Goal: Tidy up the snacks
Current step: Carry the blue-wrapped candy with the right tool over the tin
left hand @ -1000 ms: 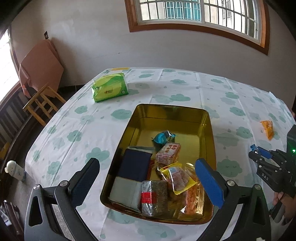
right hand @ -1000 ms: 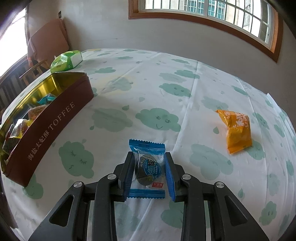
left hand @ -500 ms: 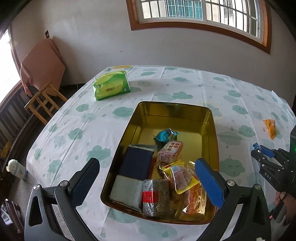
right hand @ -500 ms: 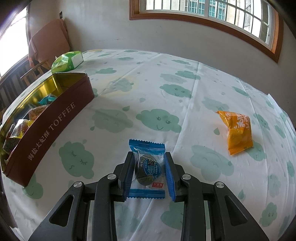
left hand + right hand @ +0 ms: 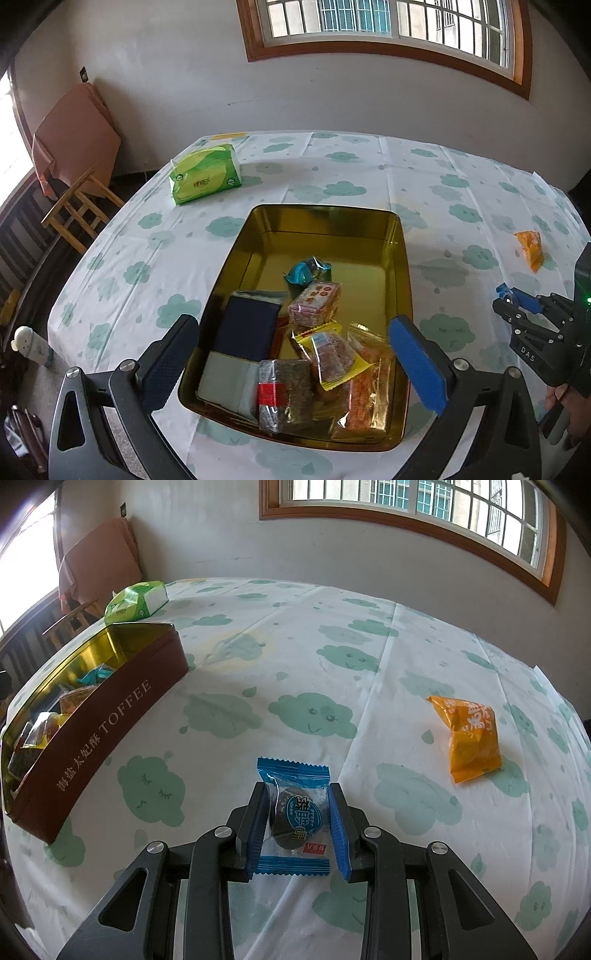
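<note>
One tin point(image 5: 400, 258) – one tissue pack point(image 5: 205, 179) – two loose snacks point(image 5: 469, 738).

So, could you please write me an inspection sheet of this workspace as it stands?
Surface: table under a white cloth with green clouds.
Job's things: open gold tin part filled with wrapped snacks; blue snack in the right gripper; orange snack loose on the cloth, right of it.
Clutter: green tissue pack beyond the tin.
Grippers: left gripper open, empty, over the tin's near end; right gripper shut on the blue snack.
Cables: nothing seen.
Surroundings: wooden chair at the table's left, window behind.
</note>
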{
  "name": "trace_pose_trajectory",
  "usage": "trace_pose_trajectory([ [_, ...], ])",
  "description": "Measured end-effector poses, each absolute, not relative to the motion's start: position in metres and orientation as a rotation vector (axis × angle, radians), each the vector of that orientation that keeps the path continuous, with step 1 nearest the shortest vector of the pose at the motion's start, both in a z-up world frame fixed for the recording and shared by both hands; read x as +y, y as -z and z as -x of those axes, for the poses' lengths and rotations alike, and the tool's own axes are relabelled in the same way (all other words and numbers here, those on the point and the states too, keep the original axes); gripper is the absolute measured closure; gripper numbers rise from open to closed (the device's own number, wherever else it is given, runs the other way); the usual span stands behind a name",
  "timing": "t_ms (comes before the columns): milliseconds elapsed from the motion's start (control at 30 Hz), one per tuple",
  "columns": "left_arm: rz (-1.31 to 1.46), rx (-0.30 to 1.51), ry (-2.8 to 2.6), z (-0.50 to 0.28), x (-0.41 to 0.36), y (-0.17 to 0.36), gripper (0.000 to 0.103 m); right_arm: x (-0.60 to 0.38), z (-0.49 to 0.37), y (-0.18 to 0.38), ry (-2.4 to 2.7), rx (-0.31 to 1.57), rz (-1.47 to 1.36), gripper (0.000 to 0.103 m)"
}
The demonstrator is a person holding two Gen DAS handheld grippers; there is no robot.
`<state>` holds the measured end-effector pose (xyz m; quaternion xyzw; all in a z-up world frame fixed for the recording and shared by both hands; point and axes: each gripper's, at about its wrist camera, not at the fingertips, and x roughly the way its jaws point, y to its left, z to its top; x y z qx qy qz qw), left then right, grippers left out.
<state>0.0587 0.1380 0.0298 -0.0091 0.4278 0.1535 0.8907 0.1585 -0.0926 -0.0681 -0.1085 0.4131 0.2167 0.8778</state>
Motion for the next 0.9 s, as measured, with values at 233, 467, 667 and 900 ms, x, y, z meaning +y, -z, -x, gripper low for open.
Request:
trace_pose_trajectory([
  [233, 0.012, 0.891, -0.303, -0.06, 0.131, -0.028, 0.001, -0.099, -0.155, 0.069, -0.448, 0.861, 0.224, 0.07],
  [467, 0.004, 0.893, -0.286, -0.061, 0.124, -0.028, 0.001, -0.103, -0.155, 0.069, -0.448, 0.861, 0.221, 0.07],
  [667, 0.004, 0.893, -0.288, -0.06, 0.123, -0.027, 0.001, -0.104, -0.155, 0.069, -0.449, 0.862, 0.22, 0.07],
  [900, 0.015, 0.896, -0.289, -0.059, 0.124, -0.027, 0.001, -0.102, -0.155, 0.069, -0.447, 0.861, 0.22, 0.07],
])
